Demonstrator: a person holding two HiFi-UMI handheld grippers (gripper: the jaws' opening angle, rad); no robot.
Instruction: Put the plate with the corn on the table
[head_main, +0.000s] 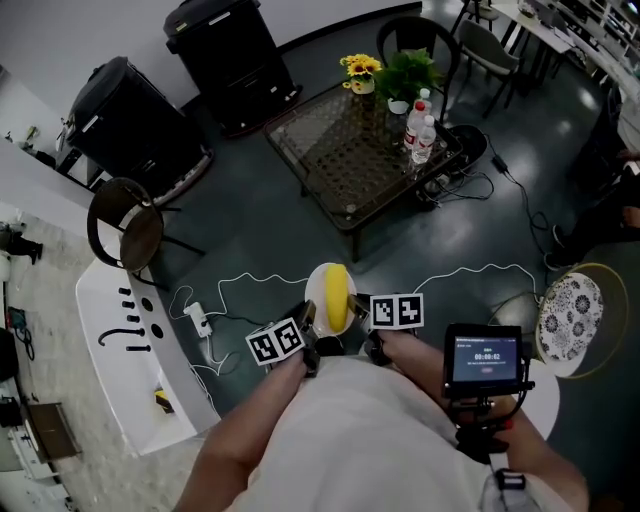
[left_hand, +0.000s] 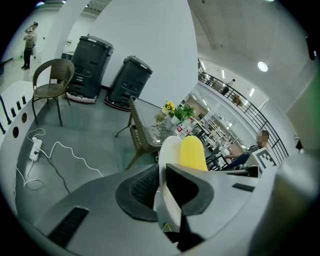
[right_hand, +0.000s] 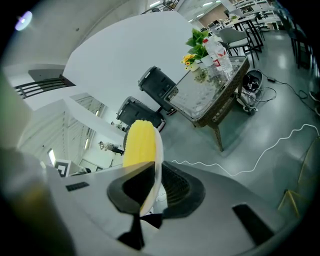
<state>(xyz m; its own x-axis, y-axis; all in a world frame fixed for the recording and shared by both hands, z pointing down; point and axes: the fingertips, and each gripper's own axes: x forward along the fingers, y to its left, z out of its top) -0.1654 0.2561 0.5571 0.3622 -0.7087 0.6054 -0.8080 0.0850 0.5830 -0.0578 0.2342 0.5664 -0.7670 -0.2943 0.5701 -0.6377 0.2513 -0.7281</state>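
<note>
A white plate (head_main: 322, 288) carrying a yellow corn cob (head_main: 337, 296) hangs in front of me, above the floor. My left gripper (head_main: 308, 338) is shut on the plate's left rim and my right gripper (head_main: 362, 328) on its right rim. In the left gripper view the plate's edge (left_hand: 168, 150) runs between the dark pads, with the corn (left_hand: 191, 153) just beyond. The right gripper view shows the same: the rim (right_hand: 158, 156) is pinched in the jaws and the corn (right_hand: 139, 144) lies on its left. The glass-topped wicker table (head_main: 345, 160) stands ahead across the dark floor.
On the table's far right end are yellow flowers (head_main: 361, 70), a green plant (head_main: 409, 75) and two bottles (head_main: 421, 128). Two black bins (head_main: 135, 125) and a wicker chair (head_main: 125, 228) stand left. A white cable with a power strip (head_main: 198, 320) lies on the floor. A patterned stool (head_main: 572, 310) is right.
</note>
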